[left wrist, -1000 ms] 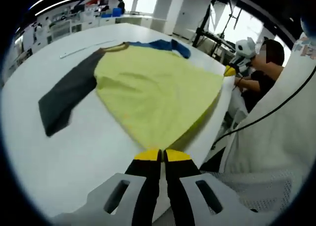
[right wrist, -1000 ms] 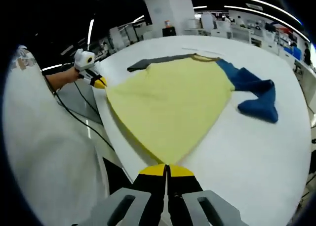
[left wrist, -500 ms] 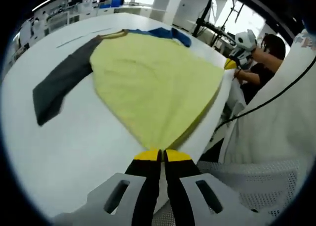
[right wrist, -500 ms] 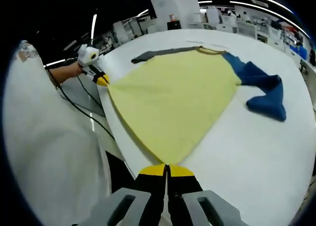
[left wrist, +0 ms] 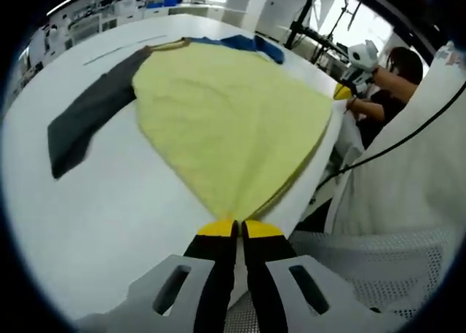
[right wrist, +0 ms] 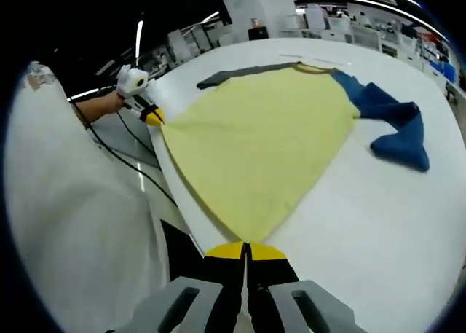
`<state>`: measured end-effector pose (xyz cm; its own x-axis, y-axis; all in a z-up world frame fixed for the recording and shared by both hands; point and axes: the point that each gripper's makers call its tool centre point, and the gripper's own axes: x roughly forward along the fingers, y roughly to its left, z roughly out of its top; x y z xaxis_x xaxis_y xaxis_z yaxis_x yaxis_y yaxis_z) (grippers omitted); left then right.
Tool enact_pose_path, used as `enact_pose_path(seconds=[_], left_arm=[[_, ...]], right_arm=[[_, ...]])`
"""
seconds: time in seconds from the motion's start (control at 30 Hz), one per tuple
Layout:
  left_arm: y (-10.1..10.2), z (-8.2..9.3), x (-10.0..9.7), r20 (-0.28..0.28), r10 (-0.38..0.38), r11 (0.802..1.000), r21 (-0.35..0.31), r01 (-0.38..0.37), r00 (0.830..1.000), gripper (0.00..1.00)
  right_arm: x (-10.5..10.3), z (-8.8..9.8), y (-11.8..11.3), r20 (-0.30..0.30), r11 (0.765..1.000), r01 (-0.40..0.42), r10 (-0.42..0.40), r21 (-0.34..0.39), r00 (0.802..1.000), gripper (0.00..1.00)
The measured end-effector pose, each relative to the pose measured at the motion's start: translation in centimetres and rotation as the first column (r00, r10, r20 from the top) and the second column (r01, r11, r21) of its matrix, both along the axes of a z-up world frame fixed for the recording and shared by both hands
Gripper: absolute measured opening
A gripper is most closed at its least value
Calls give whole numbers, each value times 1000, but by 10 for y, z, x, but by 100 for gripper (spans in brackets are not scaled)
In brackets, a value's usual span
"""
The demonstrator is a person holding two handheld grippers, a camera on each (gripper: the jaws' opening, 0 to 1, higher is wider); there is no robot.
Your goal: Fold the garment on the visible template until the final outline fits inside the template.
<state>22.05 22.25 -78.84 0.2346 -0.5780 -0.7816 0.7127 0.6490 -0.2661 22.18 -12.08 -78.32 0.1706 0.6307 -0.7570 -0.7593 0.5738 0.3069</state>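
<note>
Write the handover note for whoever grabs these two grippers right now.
Left gripper: shut on one bottom corner of the garment.
Right gripper: shut on the other bottom corner.
The hem is stretched between them at the near edge of the white table. Yellow body lies flat; grey sleeve and blue sleeve are spread out to the sides.
Done: garment laid out, both corners gripped.
Left: every fold. No template outline can be made out.

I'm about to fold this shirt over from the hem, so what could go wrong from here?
Both grippers, left and right, pinch only the hem corners of the yellow shirt right at the table edge; a slip could let the hem slide off. The blue sleeve lies bunched and the dark grey sleeve spreads wide, so either may end up outside the final outline.
</note>
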Motion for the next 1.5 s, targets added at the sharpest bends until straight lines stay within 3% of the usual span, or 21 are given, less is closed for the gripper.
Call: enact_pose_path(seconds=[0.2, 0.57, 0.83, 1.07, 1.23, 1.5], left_arm=[[0, 1, -1, -5, 7, 1000, -7, -7, 1000, 4], [8, 8, 12, 39, 80, 997, -14, -80, 996, 30], [11, 17, 26, 84, 130, 991, -37, -127, 988, 42], [11, 26, 36, 121, 149, 988, -57, -143, 981, 48], [11, 31, 43, 149, 146, 989, -60, -138, 978, 53], [1, 45, 54, 198, 136, 989, -89, -121, 971, 59]], right_arm=[[2, 3, 0, 8, 1000, 12, -12, 17, 1000, 0], [15, 13, -7, 41, 996, 69, -71, 48, 997, 9], [41, 25, -19, 109, 980, 177, -186, 91, 976, 29], [68, 35, -40, 169, 953, 280, -296, 115, 940, 36], [96, 47, -63, 248, 916, 374, -399, 143, 883, 34], [126, 55, -83, 310, 879, 448, -477, 164, 823, 34]])
